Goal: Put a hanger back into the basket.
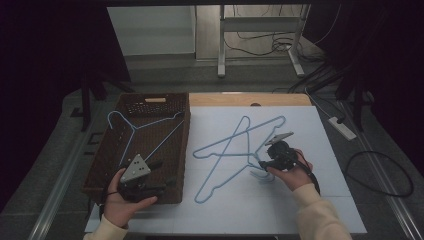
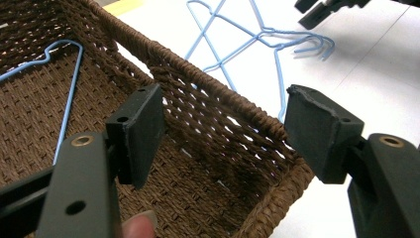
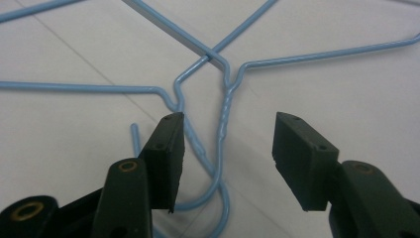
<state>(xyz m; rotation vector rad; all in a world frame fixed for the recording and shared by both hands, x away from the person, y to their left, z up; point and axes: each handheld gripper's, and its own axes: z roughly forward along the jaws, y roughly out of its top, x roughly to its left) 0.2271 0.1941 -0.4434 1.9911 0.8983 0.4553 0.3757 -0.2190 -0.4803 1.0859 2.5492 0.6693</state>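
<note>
A pale worktop (image 1: 300,200) carries everything. Along its left edge sits a brown wicker basket (image 1: 112,150), running from the far-left corner almost to the near edge. One blue wire hanger (image 1: 131,131) lies flat in the basket, its hook toward the far-left corner.

In the middle of the worktop, just right of the basket, two more blue hangers (image 1: 235,147) lie crossed over each other. Their wide ends point toward the basket and the far edge, and their hooks (image 1: 261,175) lie side by side toward the near right.

The person's right hand (image 1: 292,172) holds the right gripper (image 1: 261,165) low over those hooks. In the right gripper view its jaws stand partly open astride the twisted necks (image 3: 225,116); one neck runs in the gap between the pads, the other passes just beside the left pad (image 3: 166,158). Neither pad presses on the wire that I can see.

The left hand (image 1: 125,202) holds the left gripper (image 1: 167,175) at the basket's near-right corner. Its jaws are spread wide with nothing gripped; in the left gripper view the basket's right wall (image 2: 218,106) runs through the gap, one pad (image 2: 141,131) over the inside and the other outside, neither touching.
</note>
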